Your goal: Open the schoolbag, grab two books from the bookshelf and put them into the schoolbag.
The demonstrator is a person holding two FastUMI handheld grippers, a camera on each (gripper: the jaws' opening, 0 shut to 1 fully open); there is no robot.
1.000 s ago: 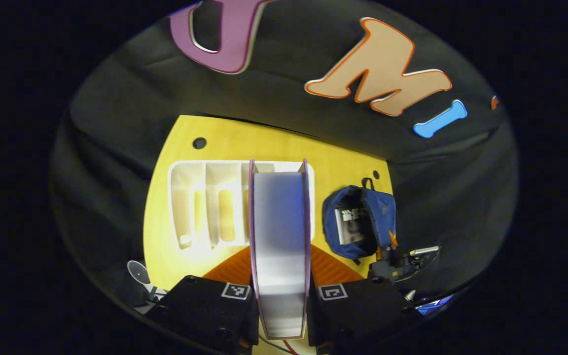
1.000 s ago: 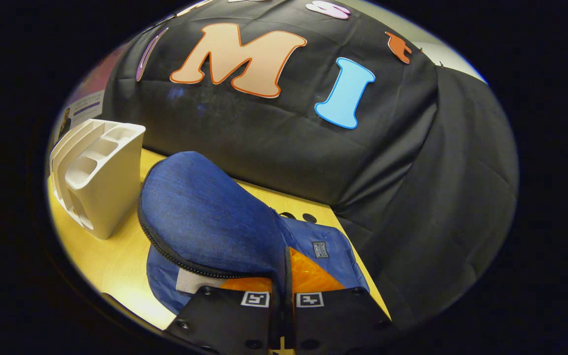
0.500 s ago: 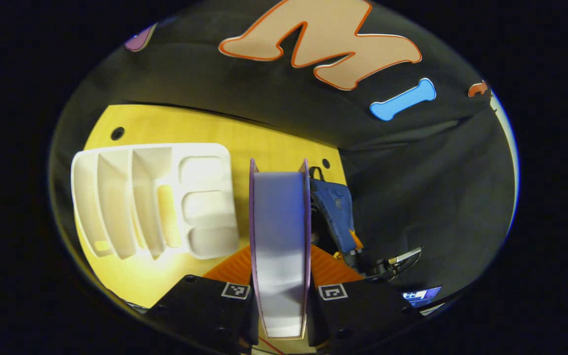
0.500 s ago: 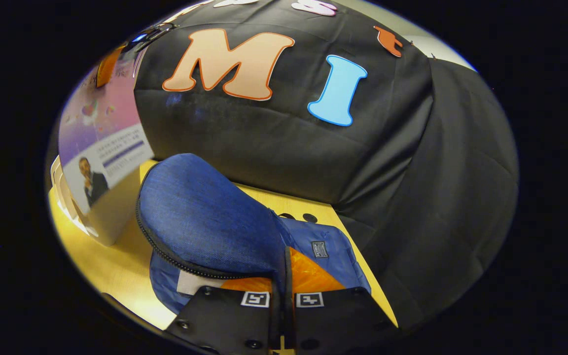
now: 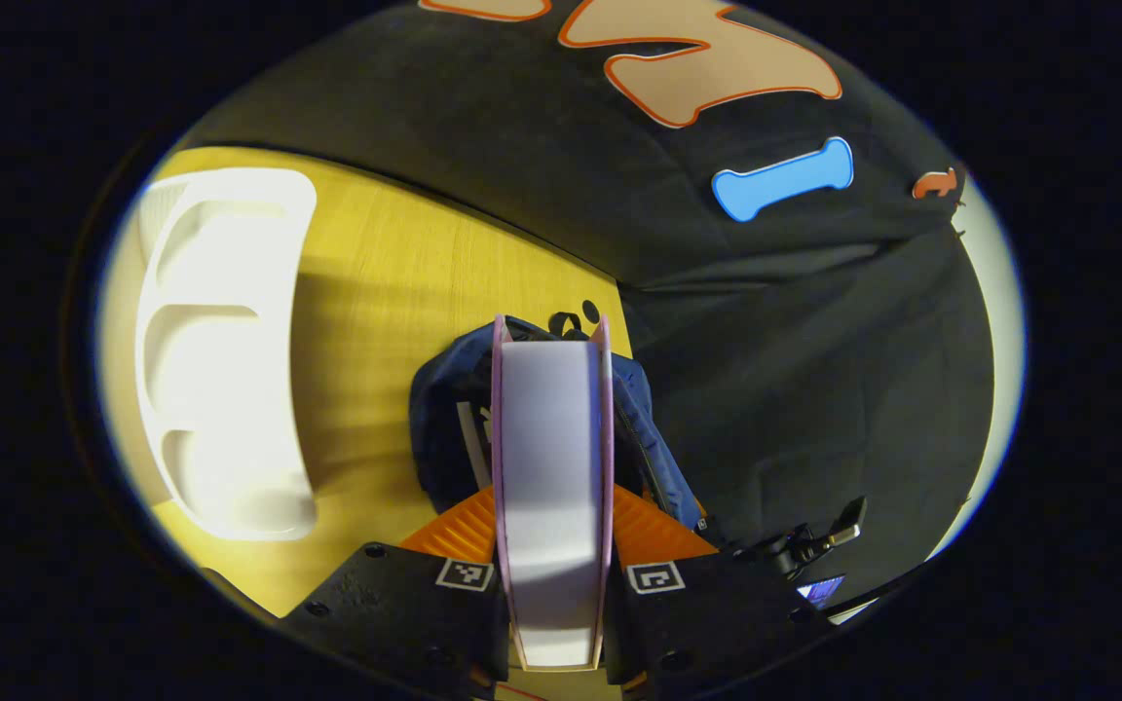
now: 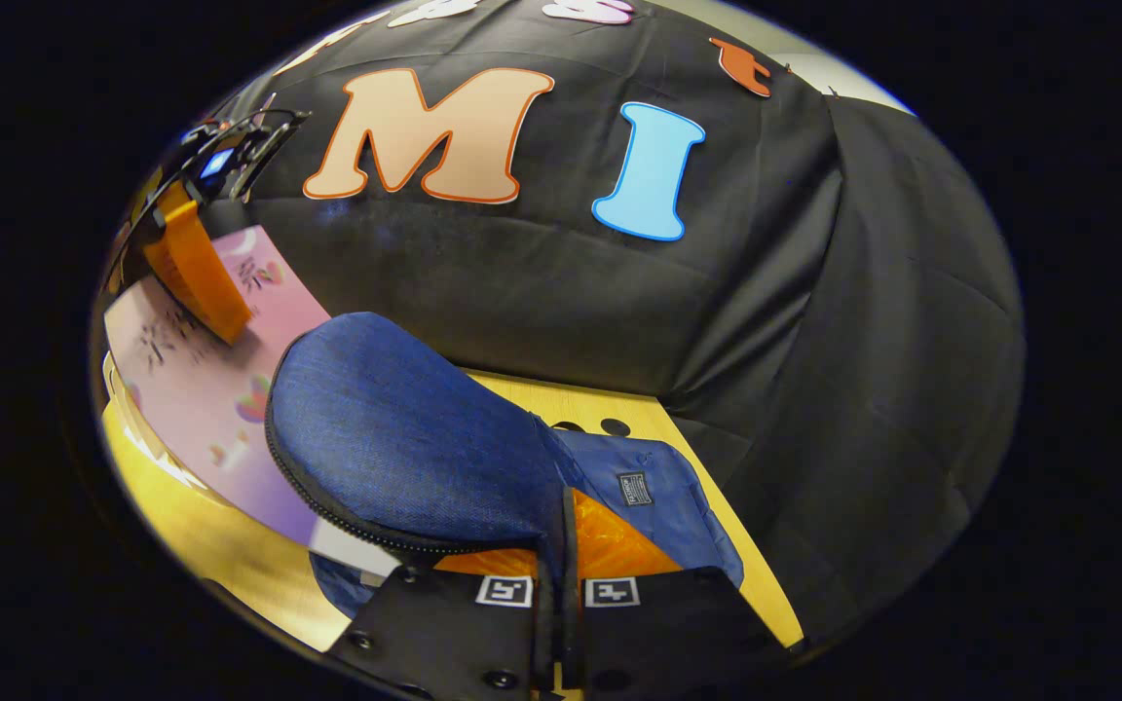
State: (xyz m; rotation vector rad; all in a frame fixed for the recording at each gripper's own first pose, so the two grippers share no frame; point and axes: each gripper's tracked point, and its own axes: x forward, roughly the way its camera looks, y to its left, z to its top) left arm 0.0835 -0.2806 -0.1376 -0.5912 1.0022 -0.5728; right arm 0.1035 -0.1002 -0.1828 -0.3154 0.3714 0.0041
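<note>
Left tongs clamp a thick pink-covered book; right tongs pinch the denim-textured schoolbag flap

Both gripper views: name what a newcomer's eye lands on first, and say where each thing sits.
First comes the pink-covered book clamped in the left gripper, held edge-on just above the open blue schoolbag on the yellow table. Next, in the right gripper view, the right gripper pinches the bag's raised flap, keeping the mouth open. The white bookshelf stands to the left of the bag in the left gripper view.
</note>
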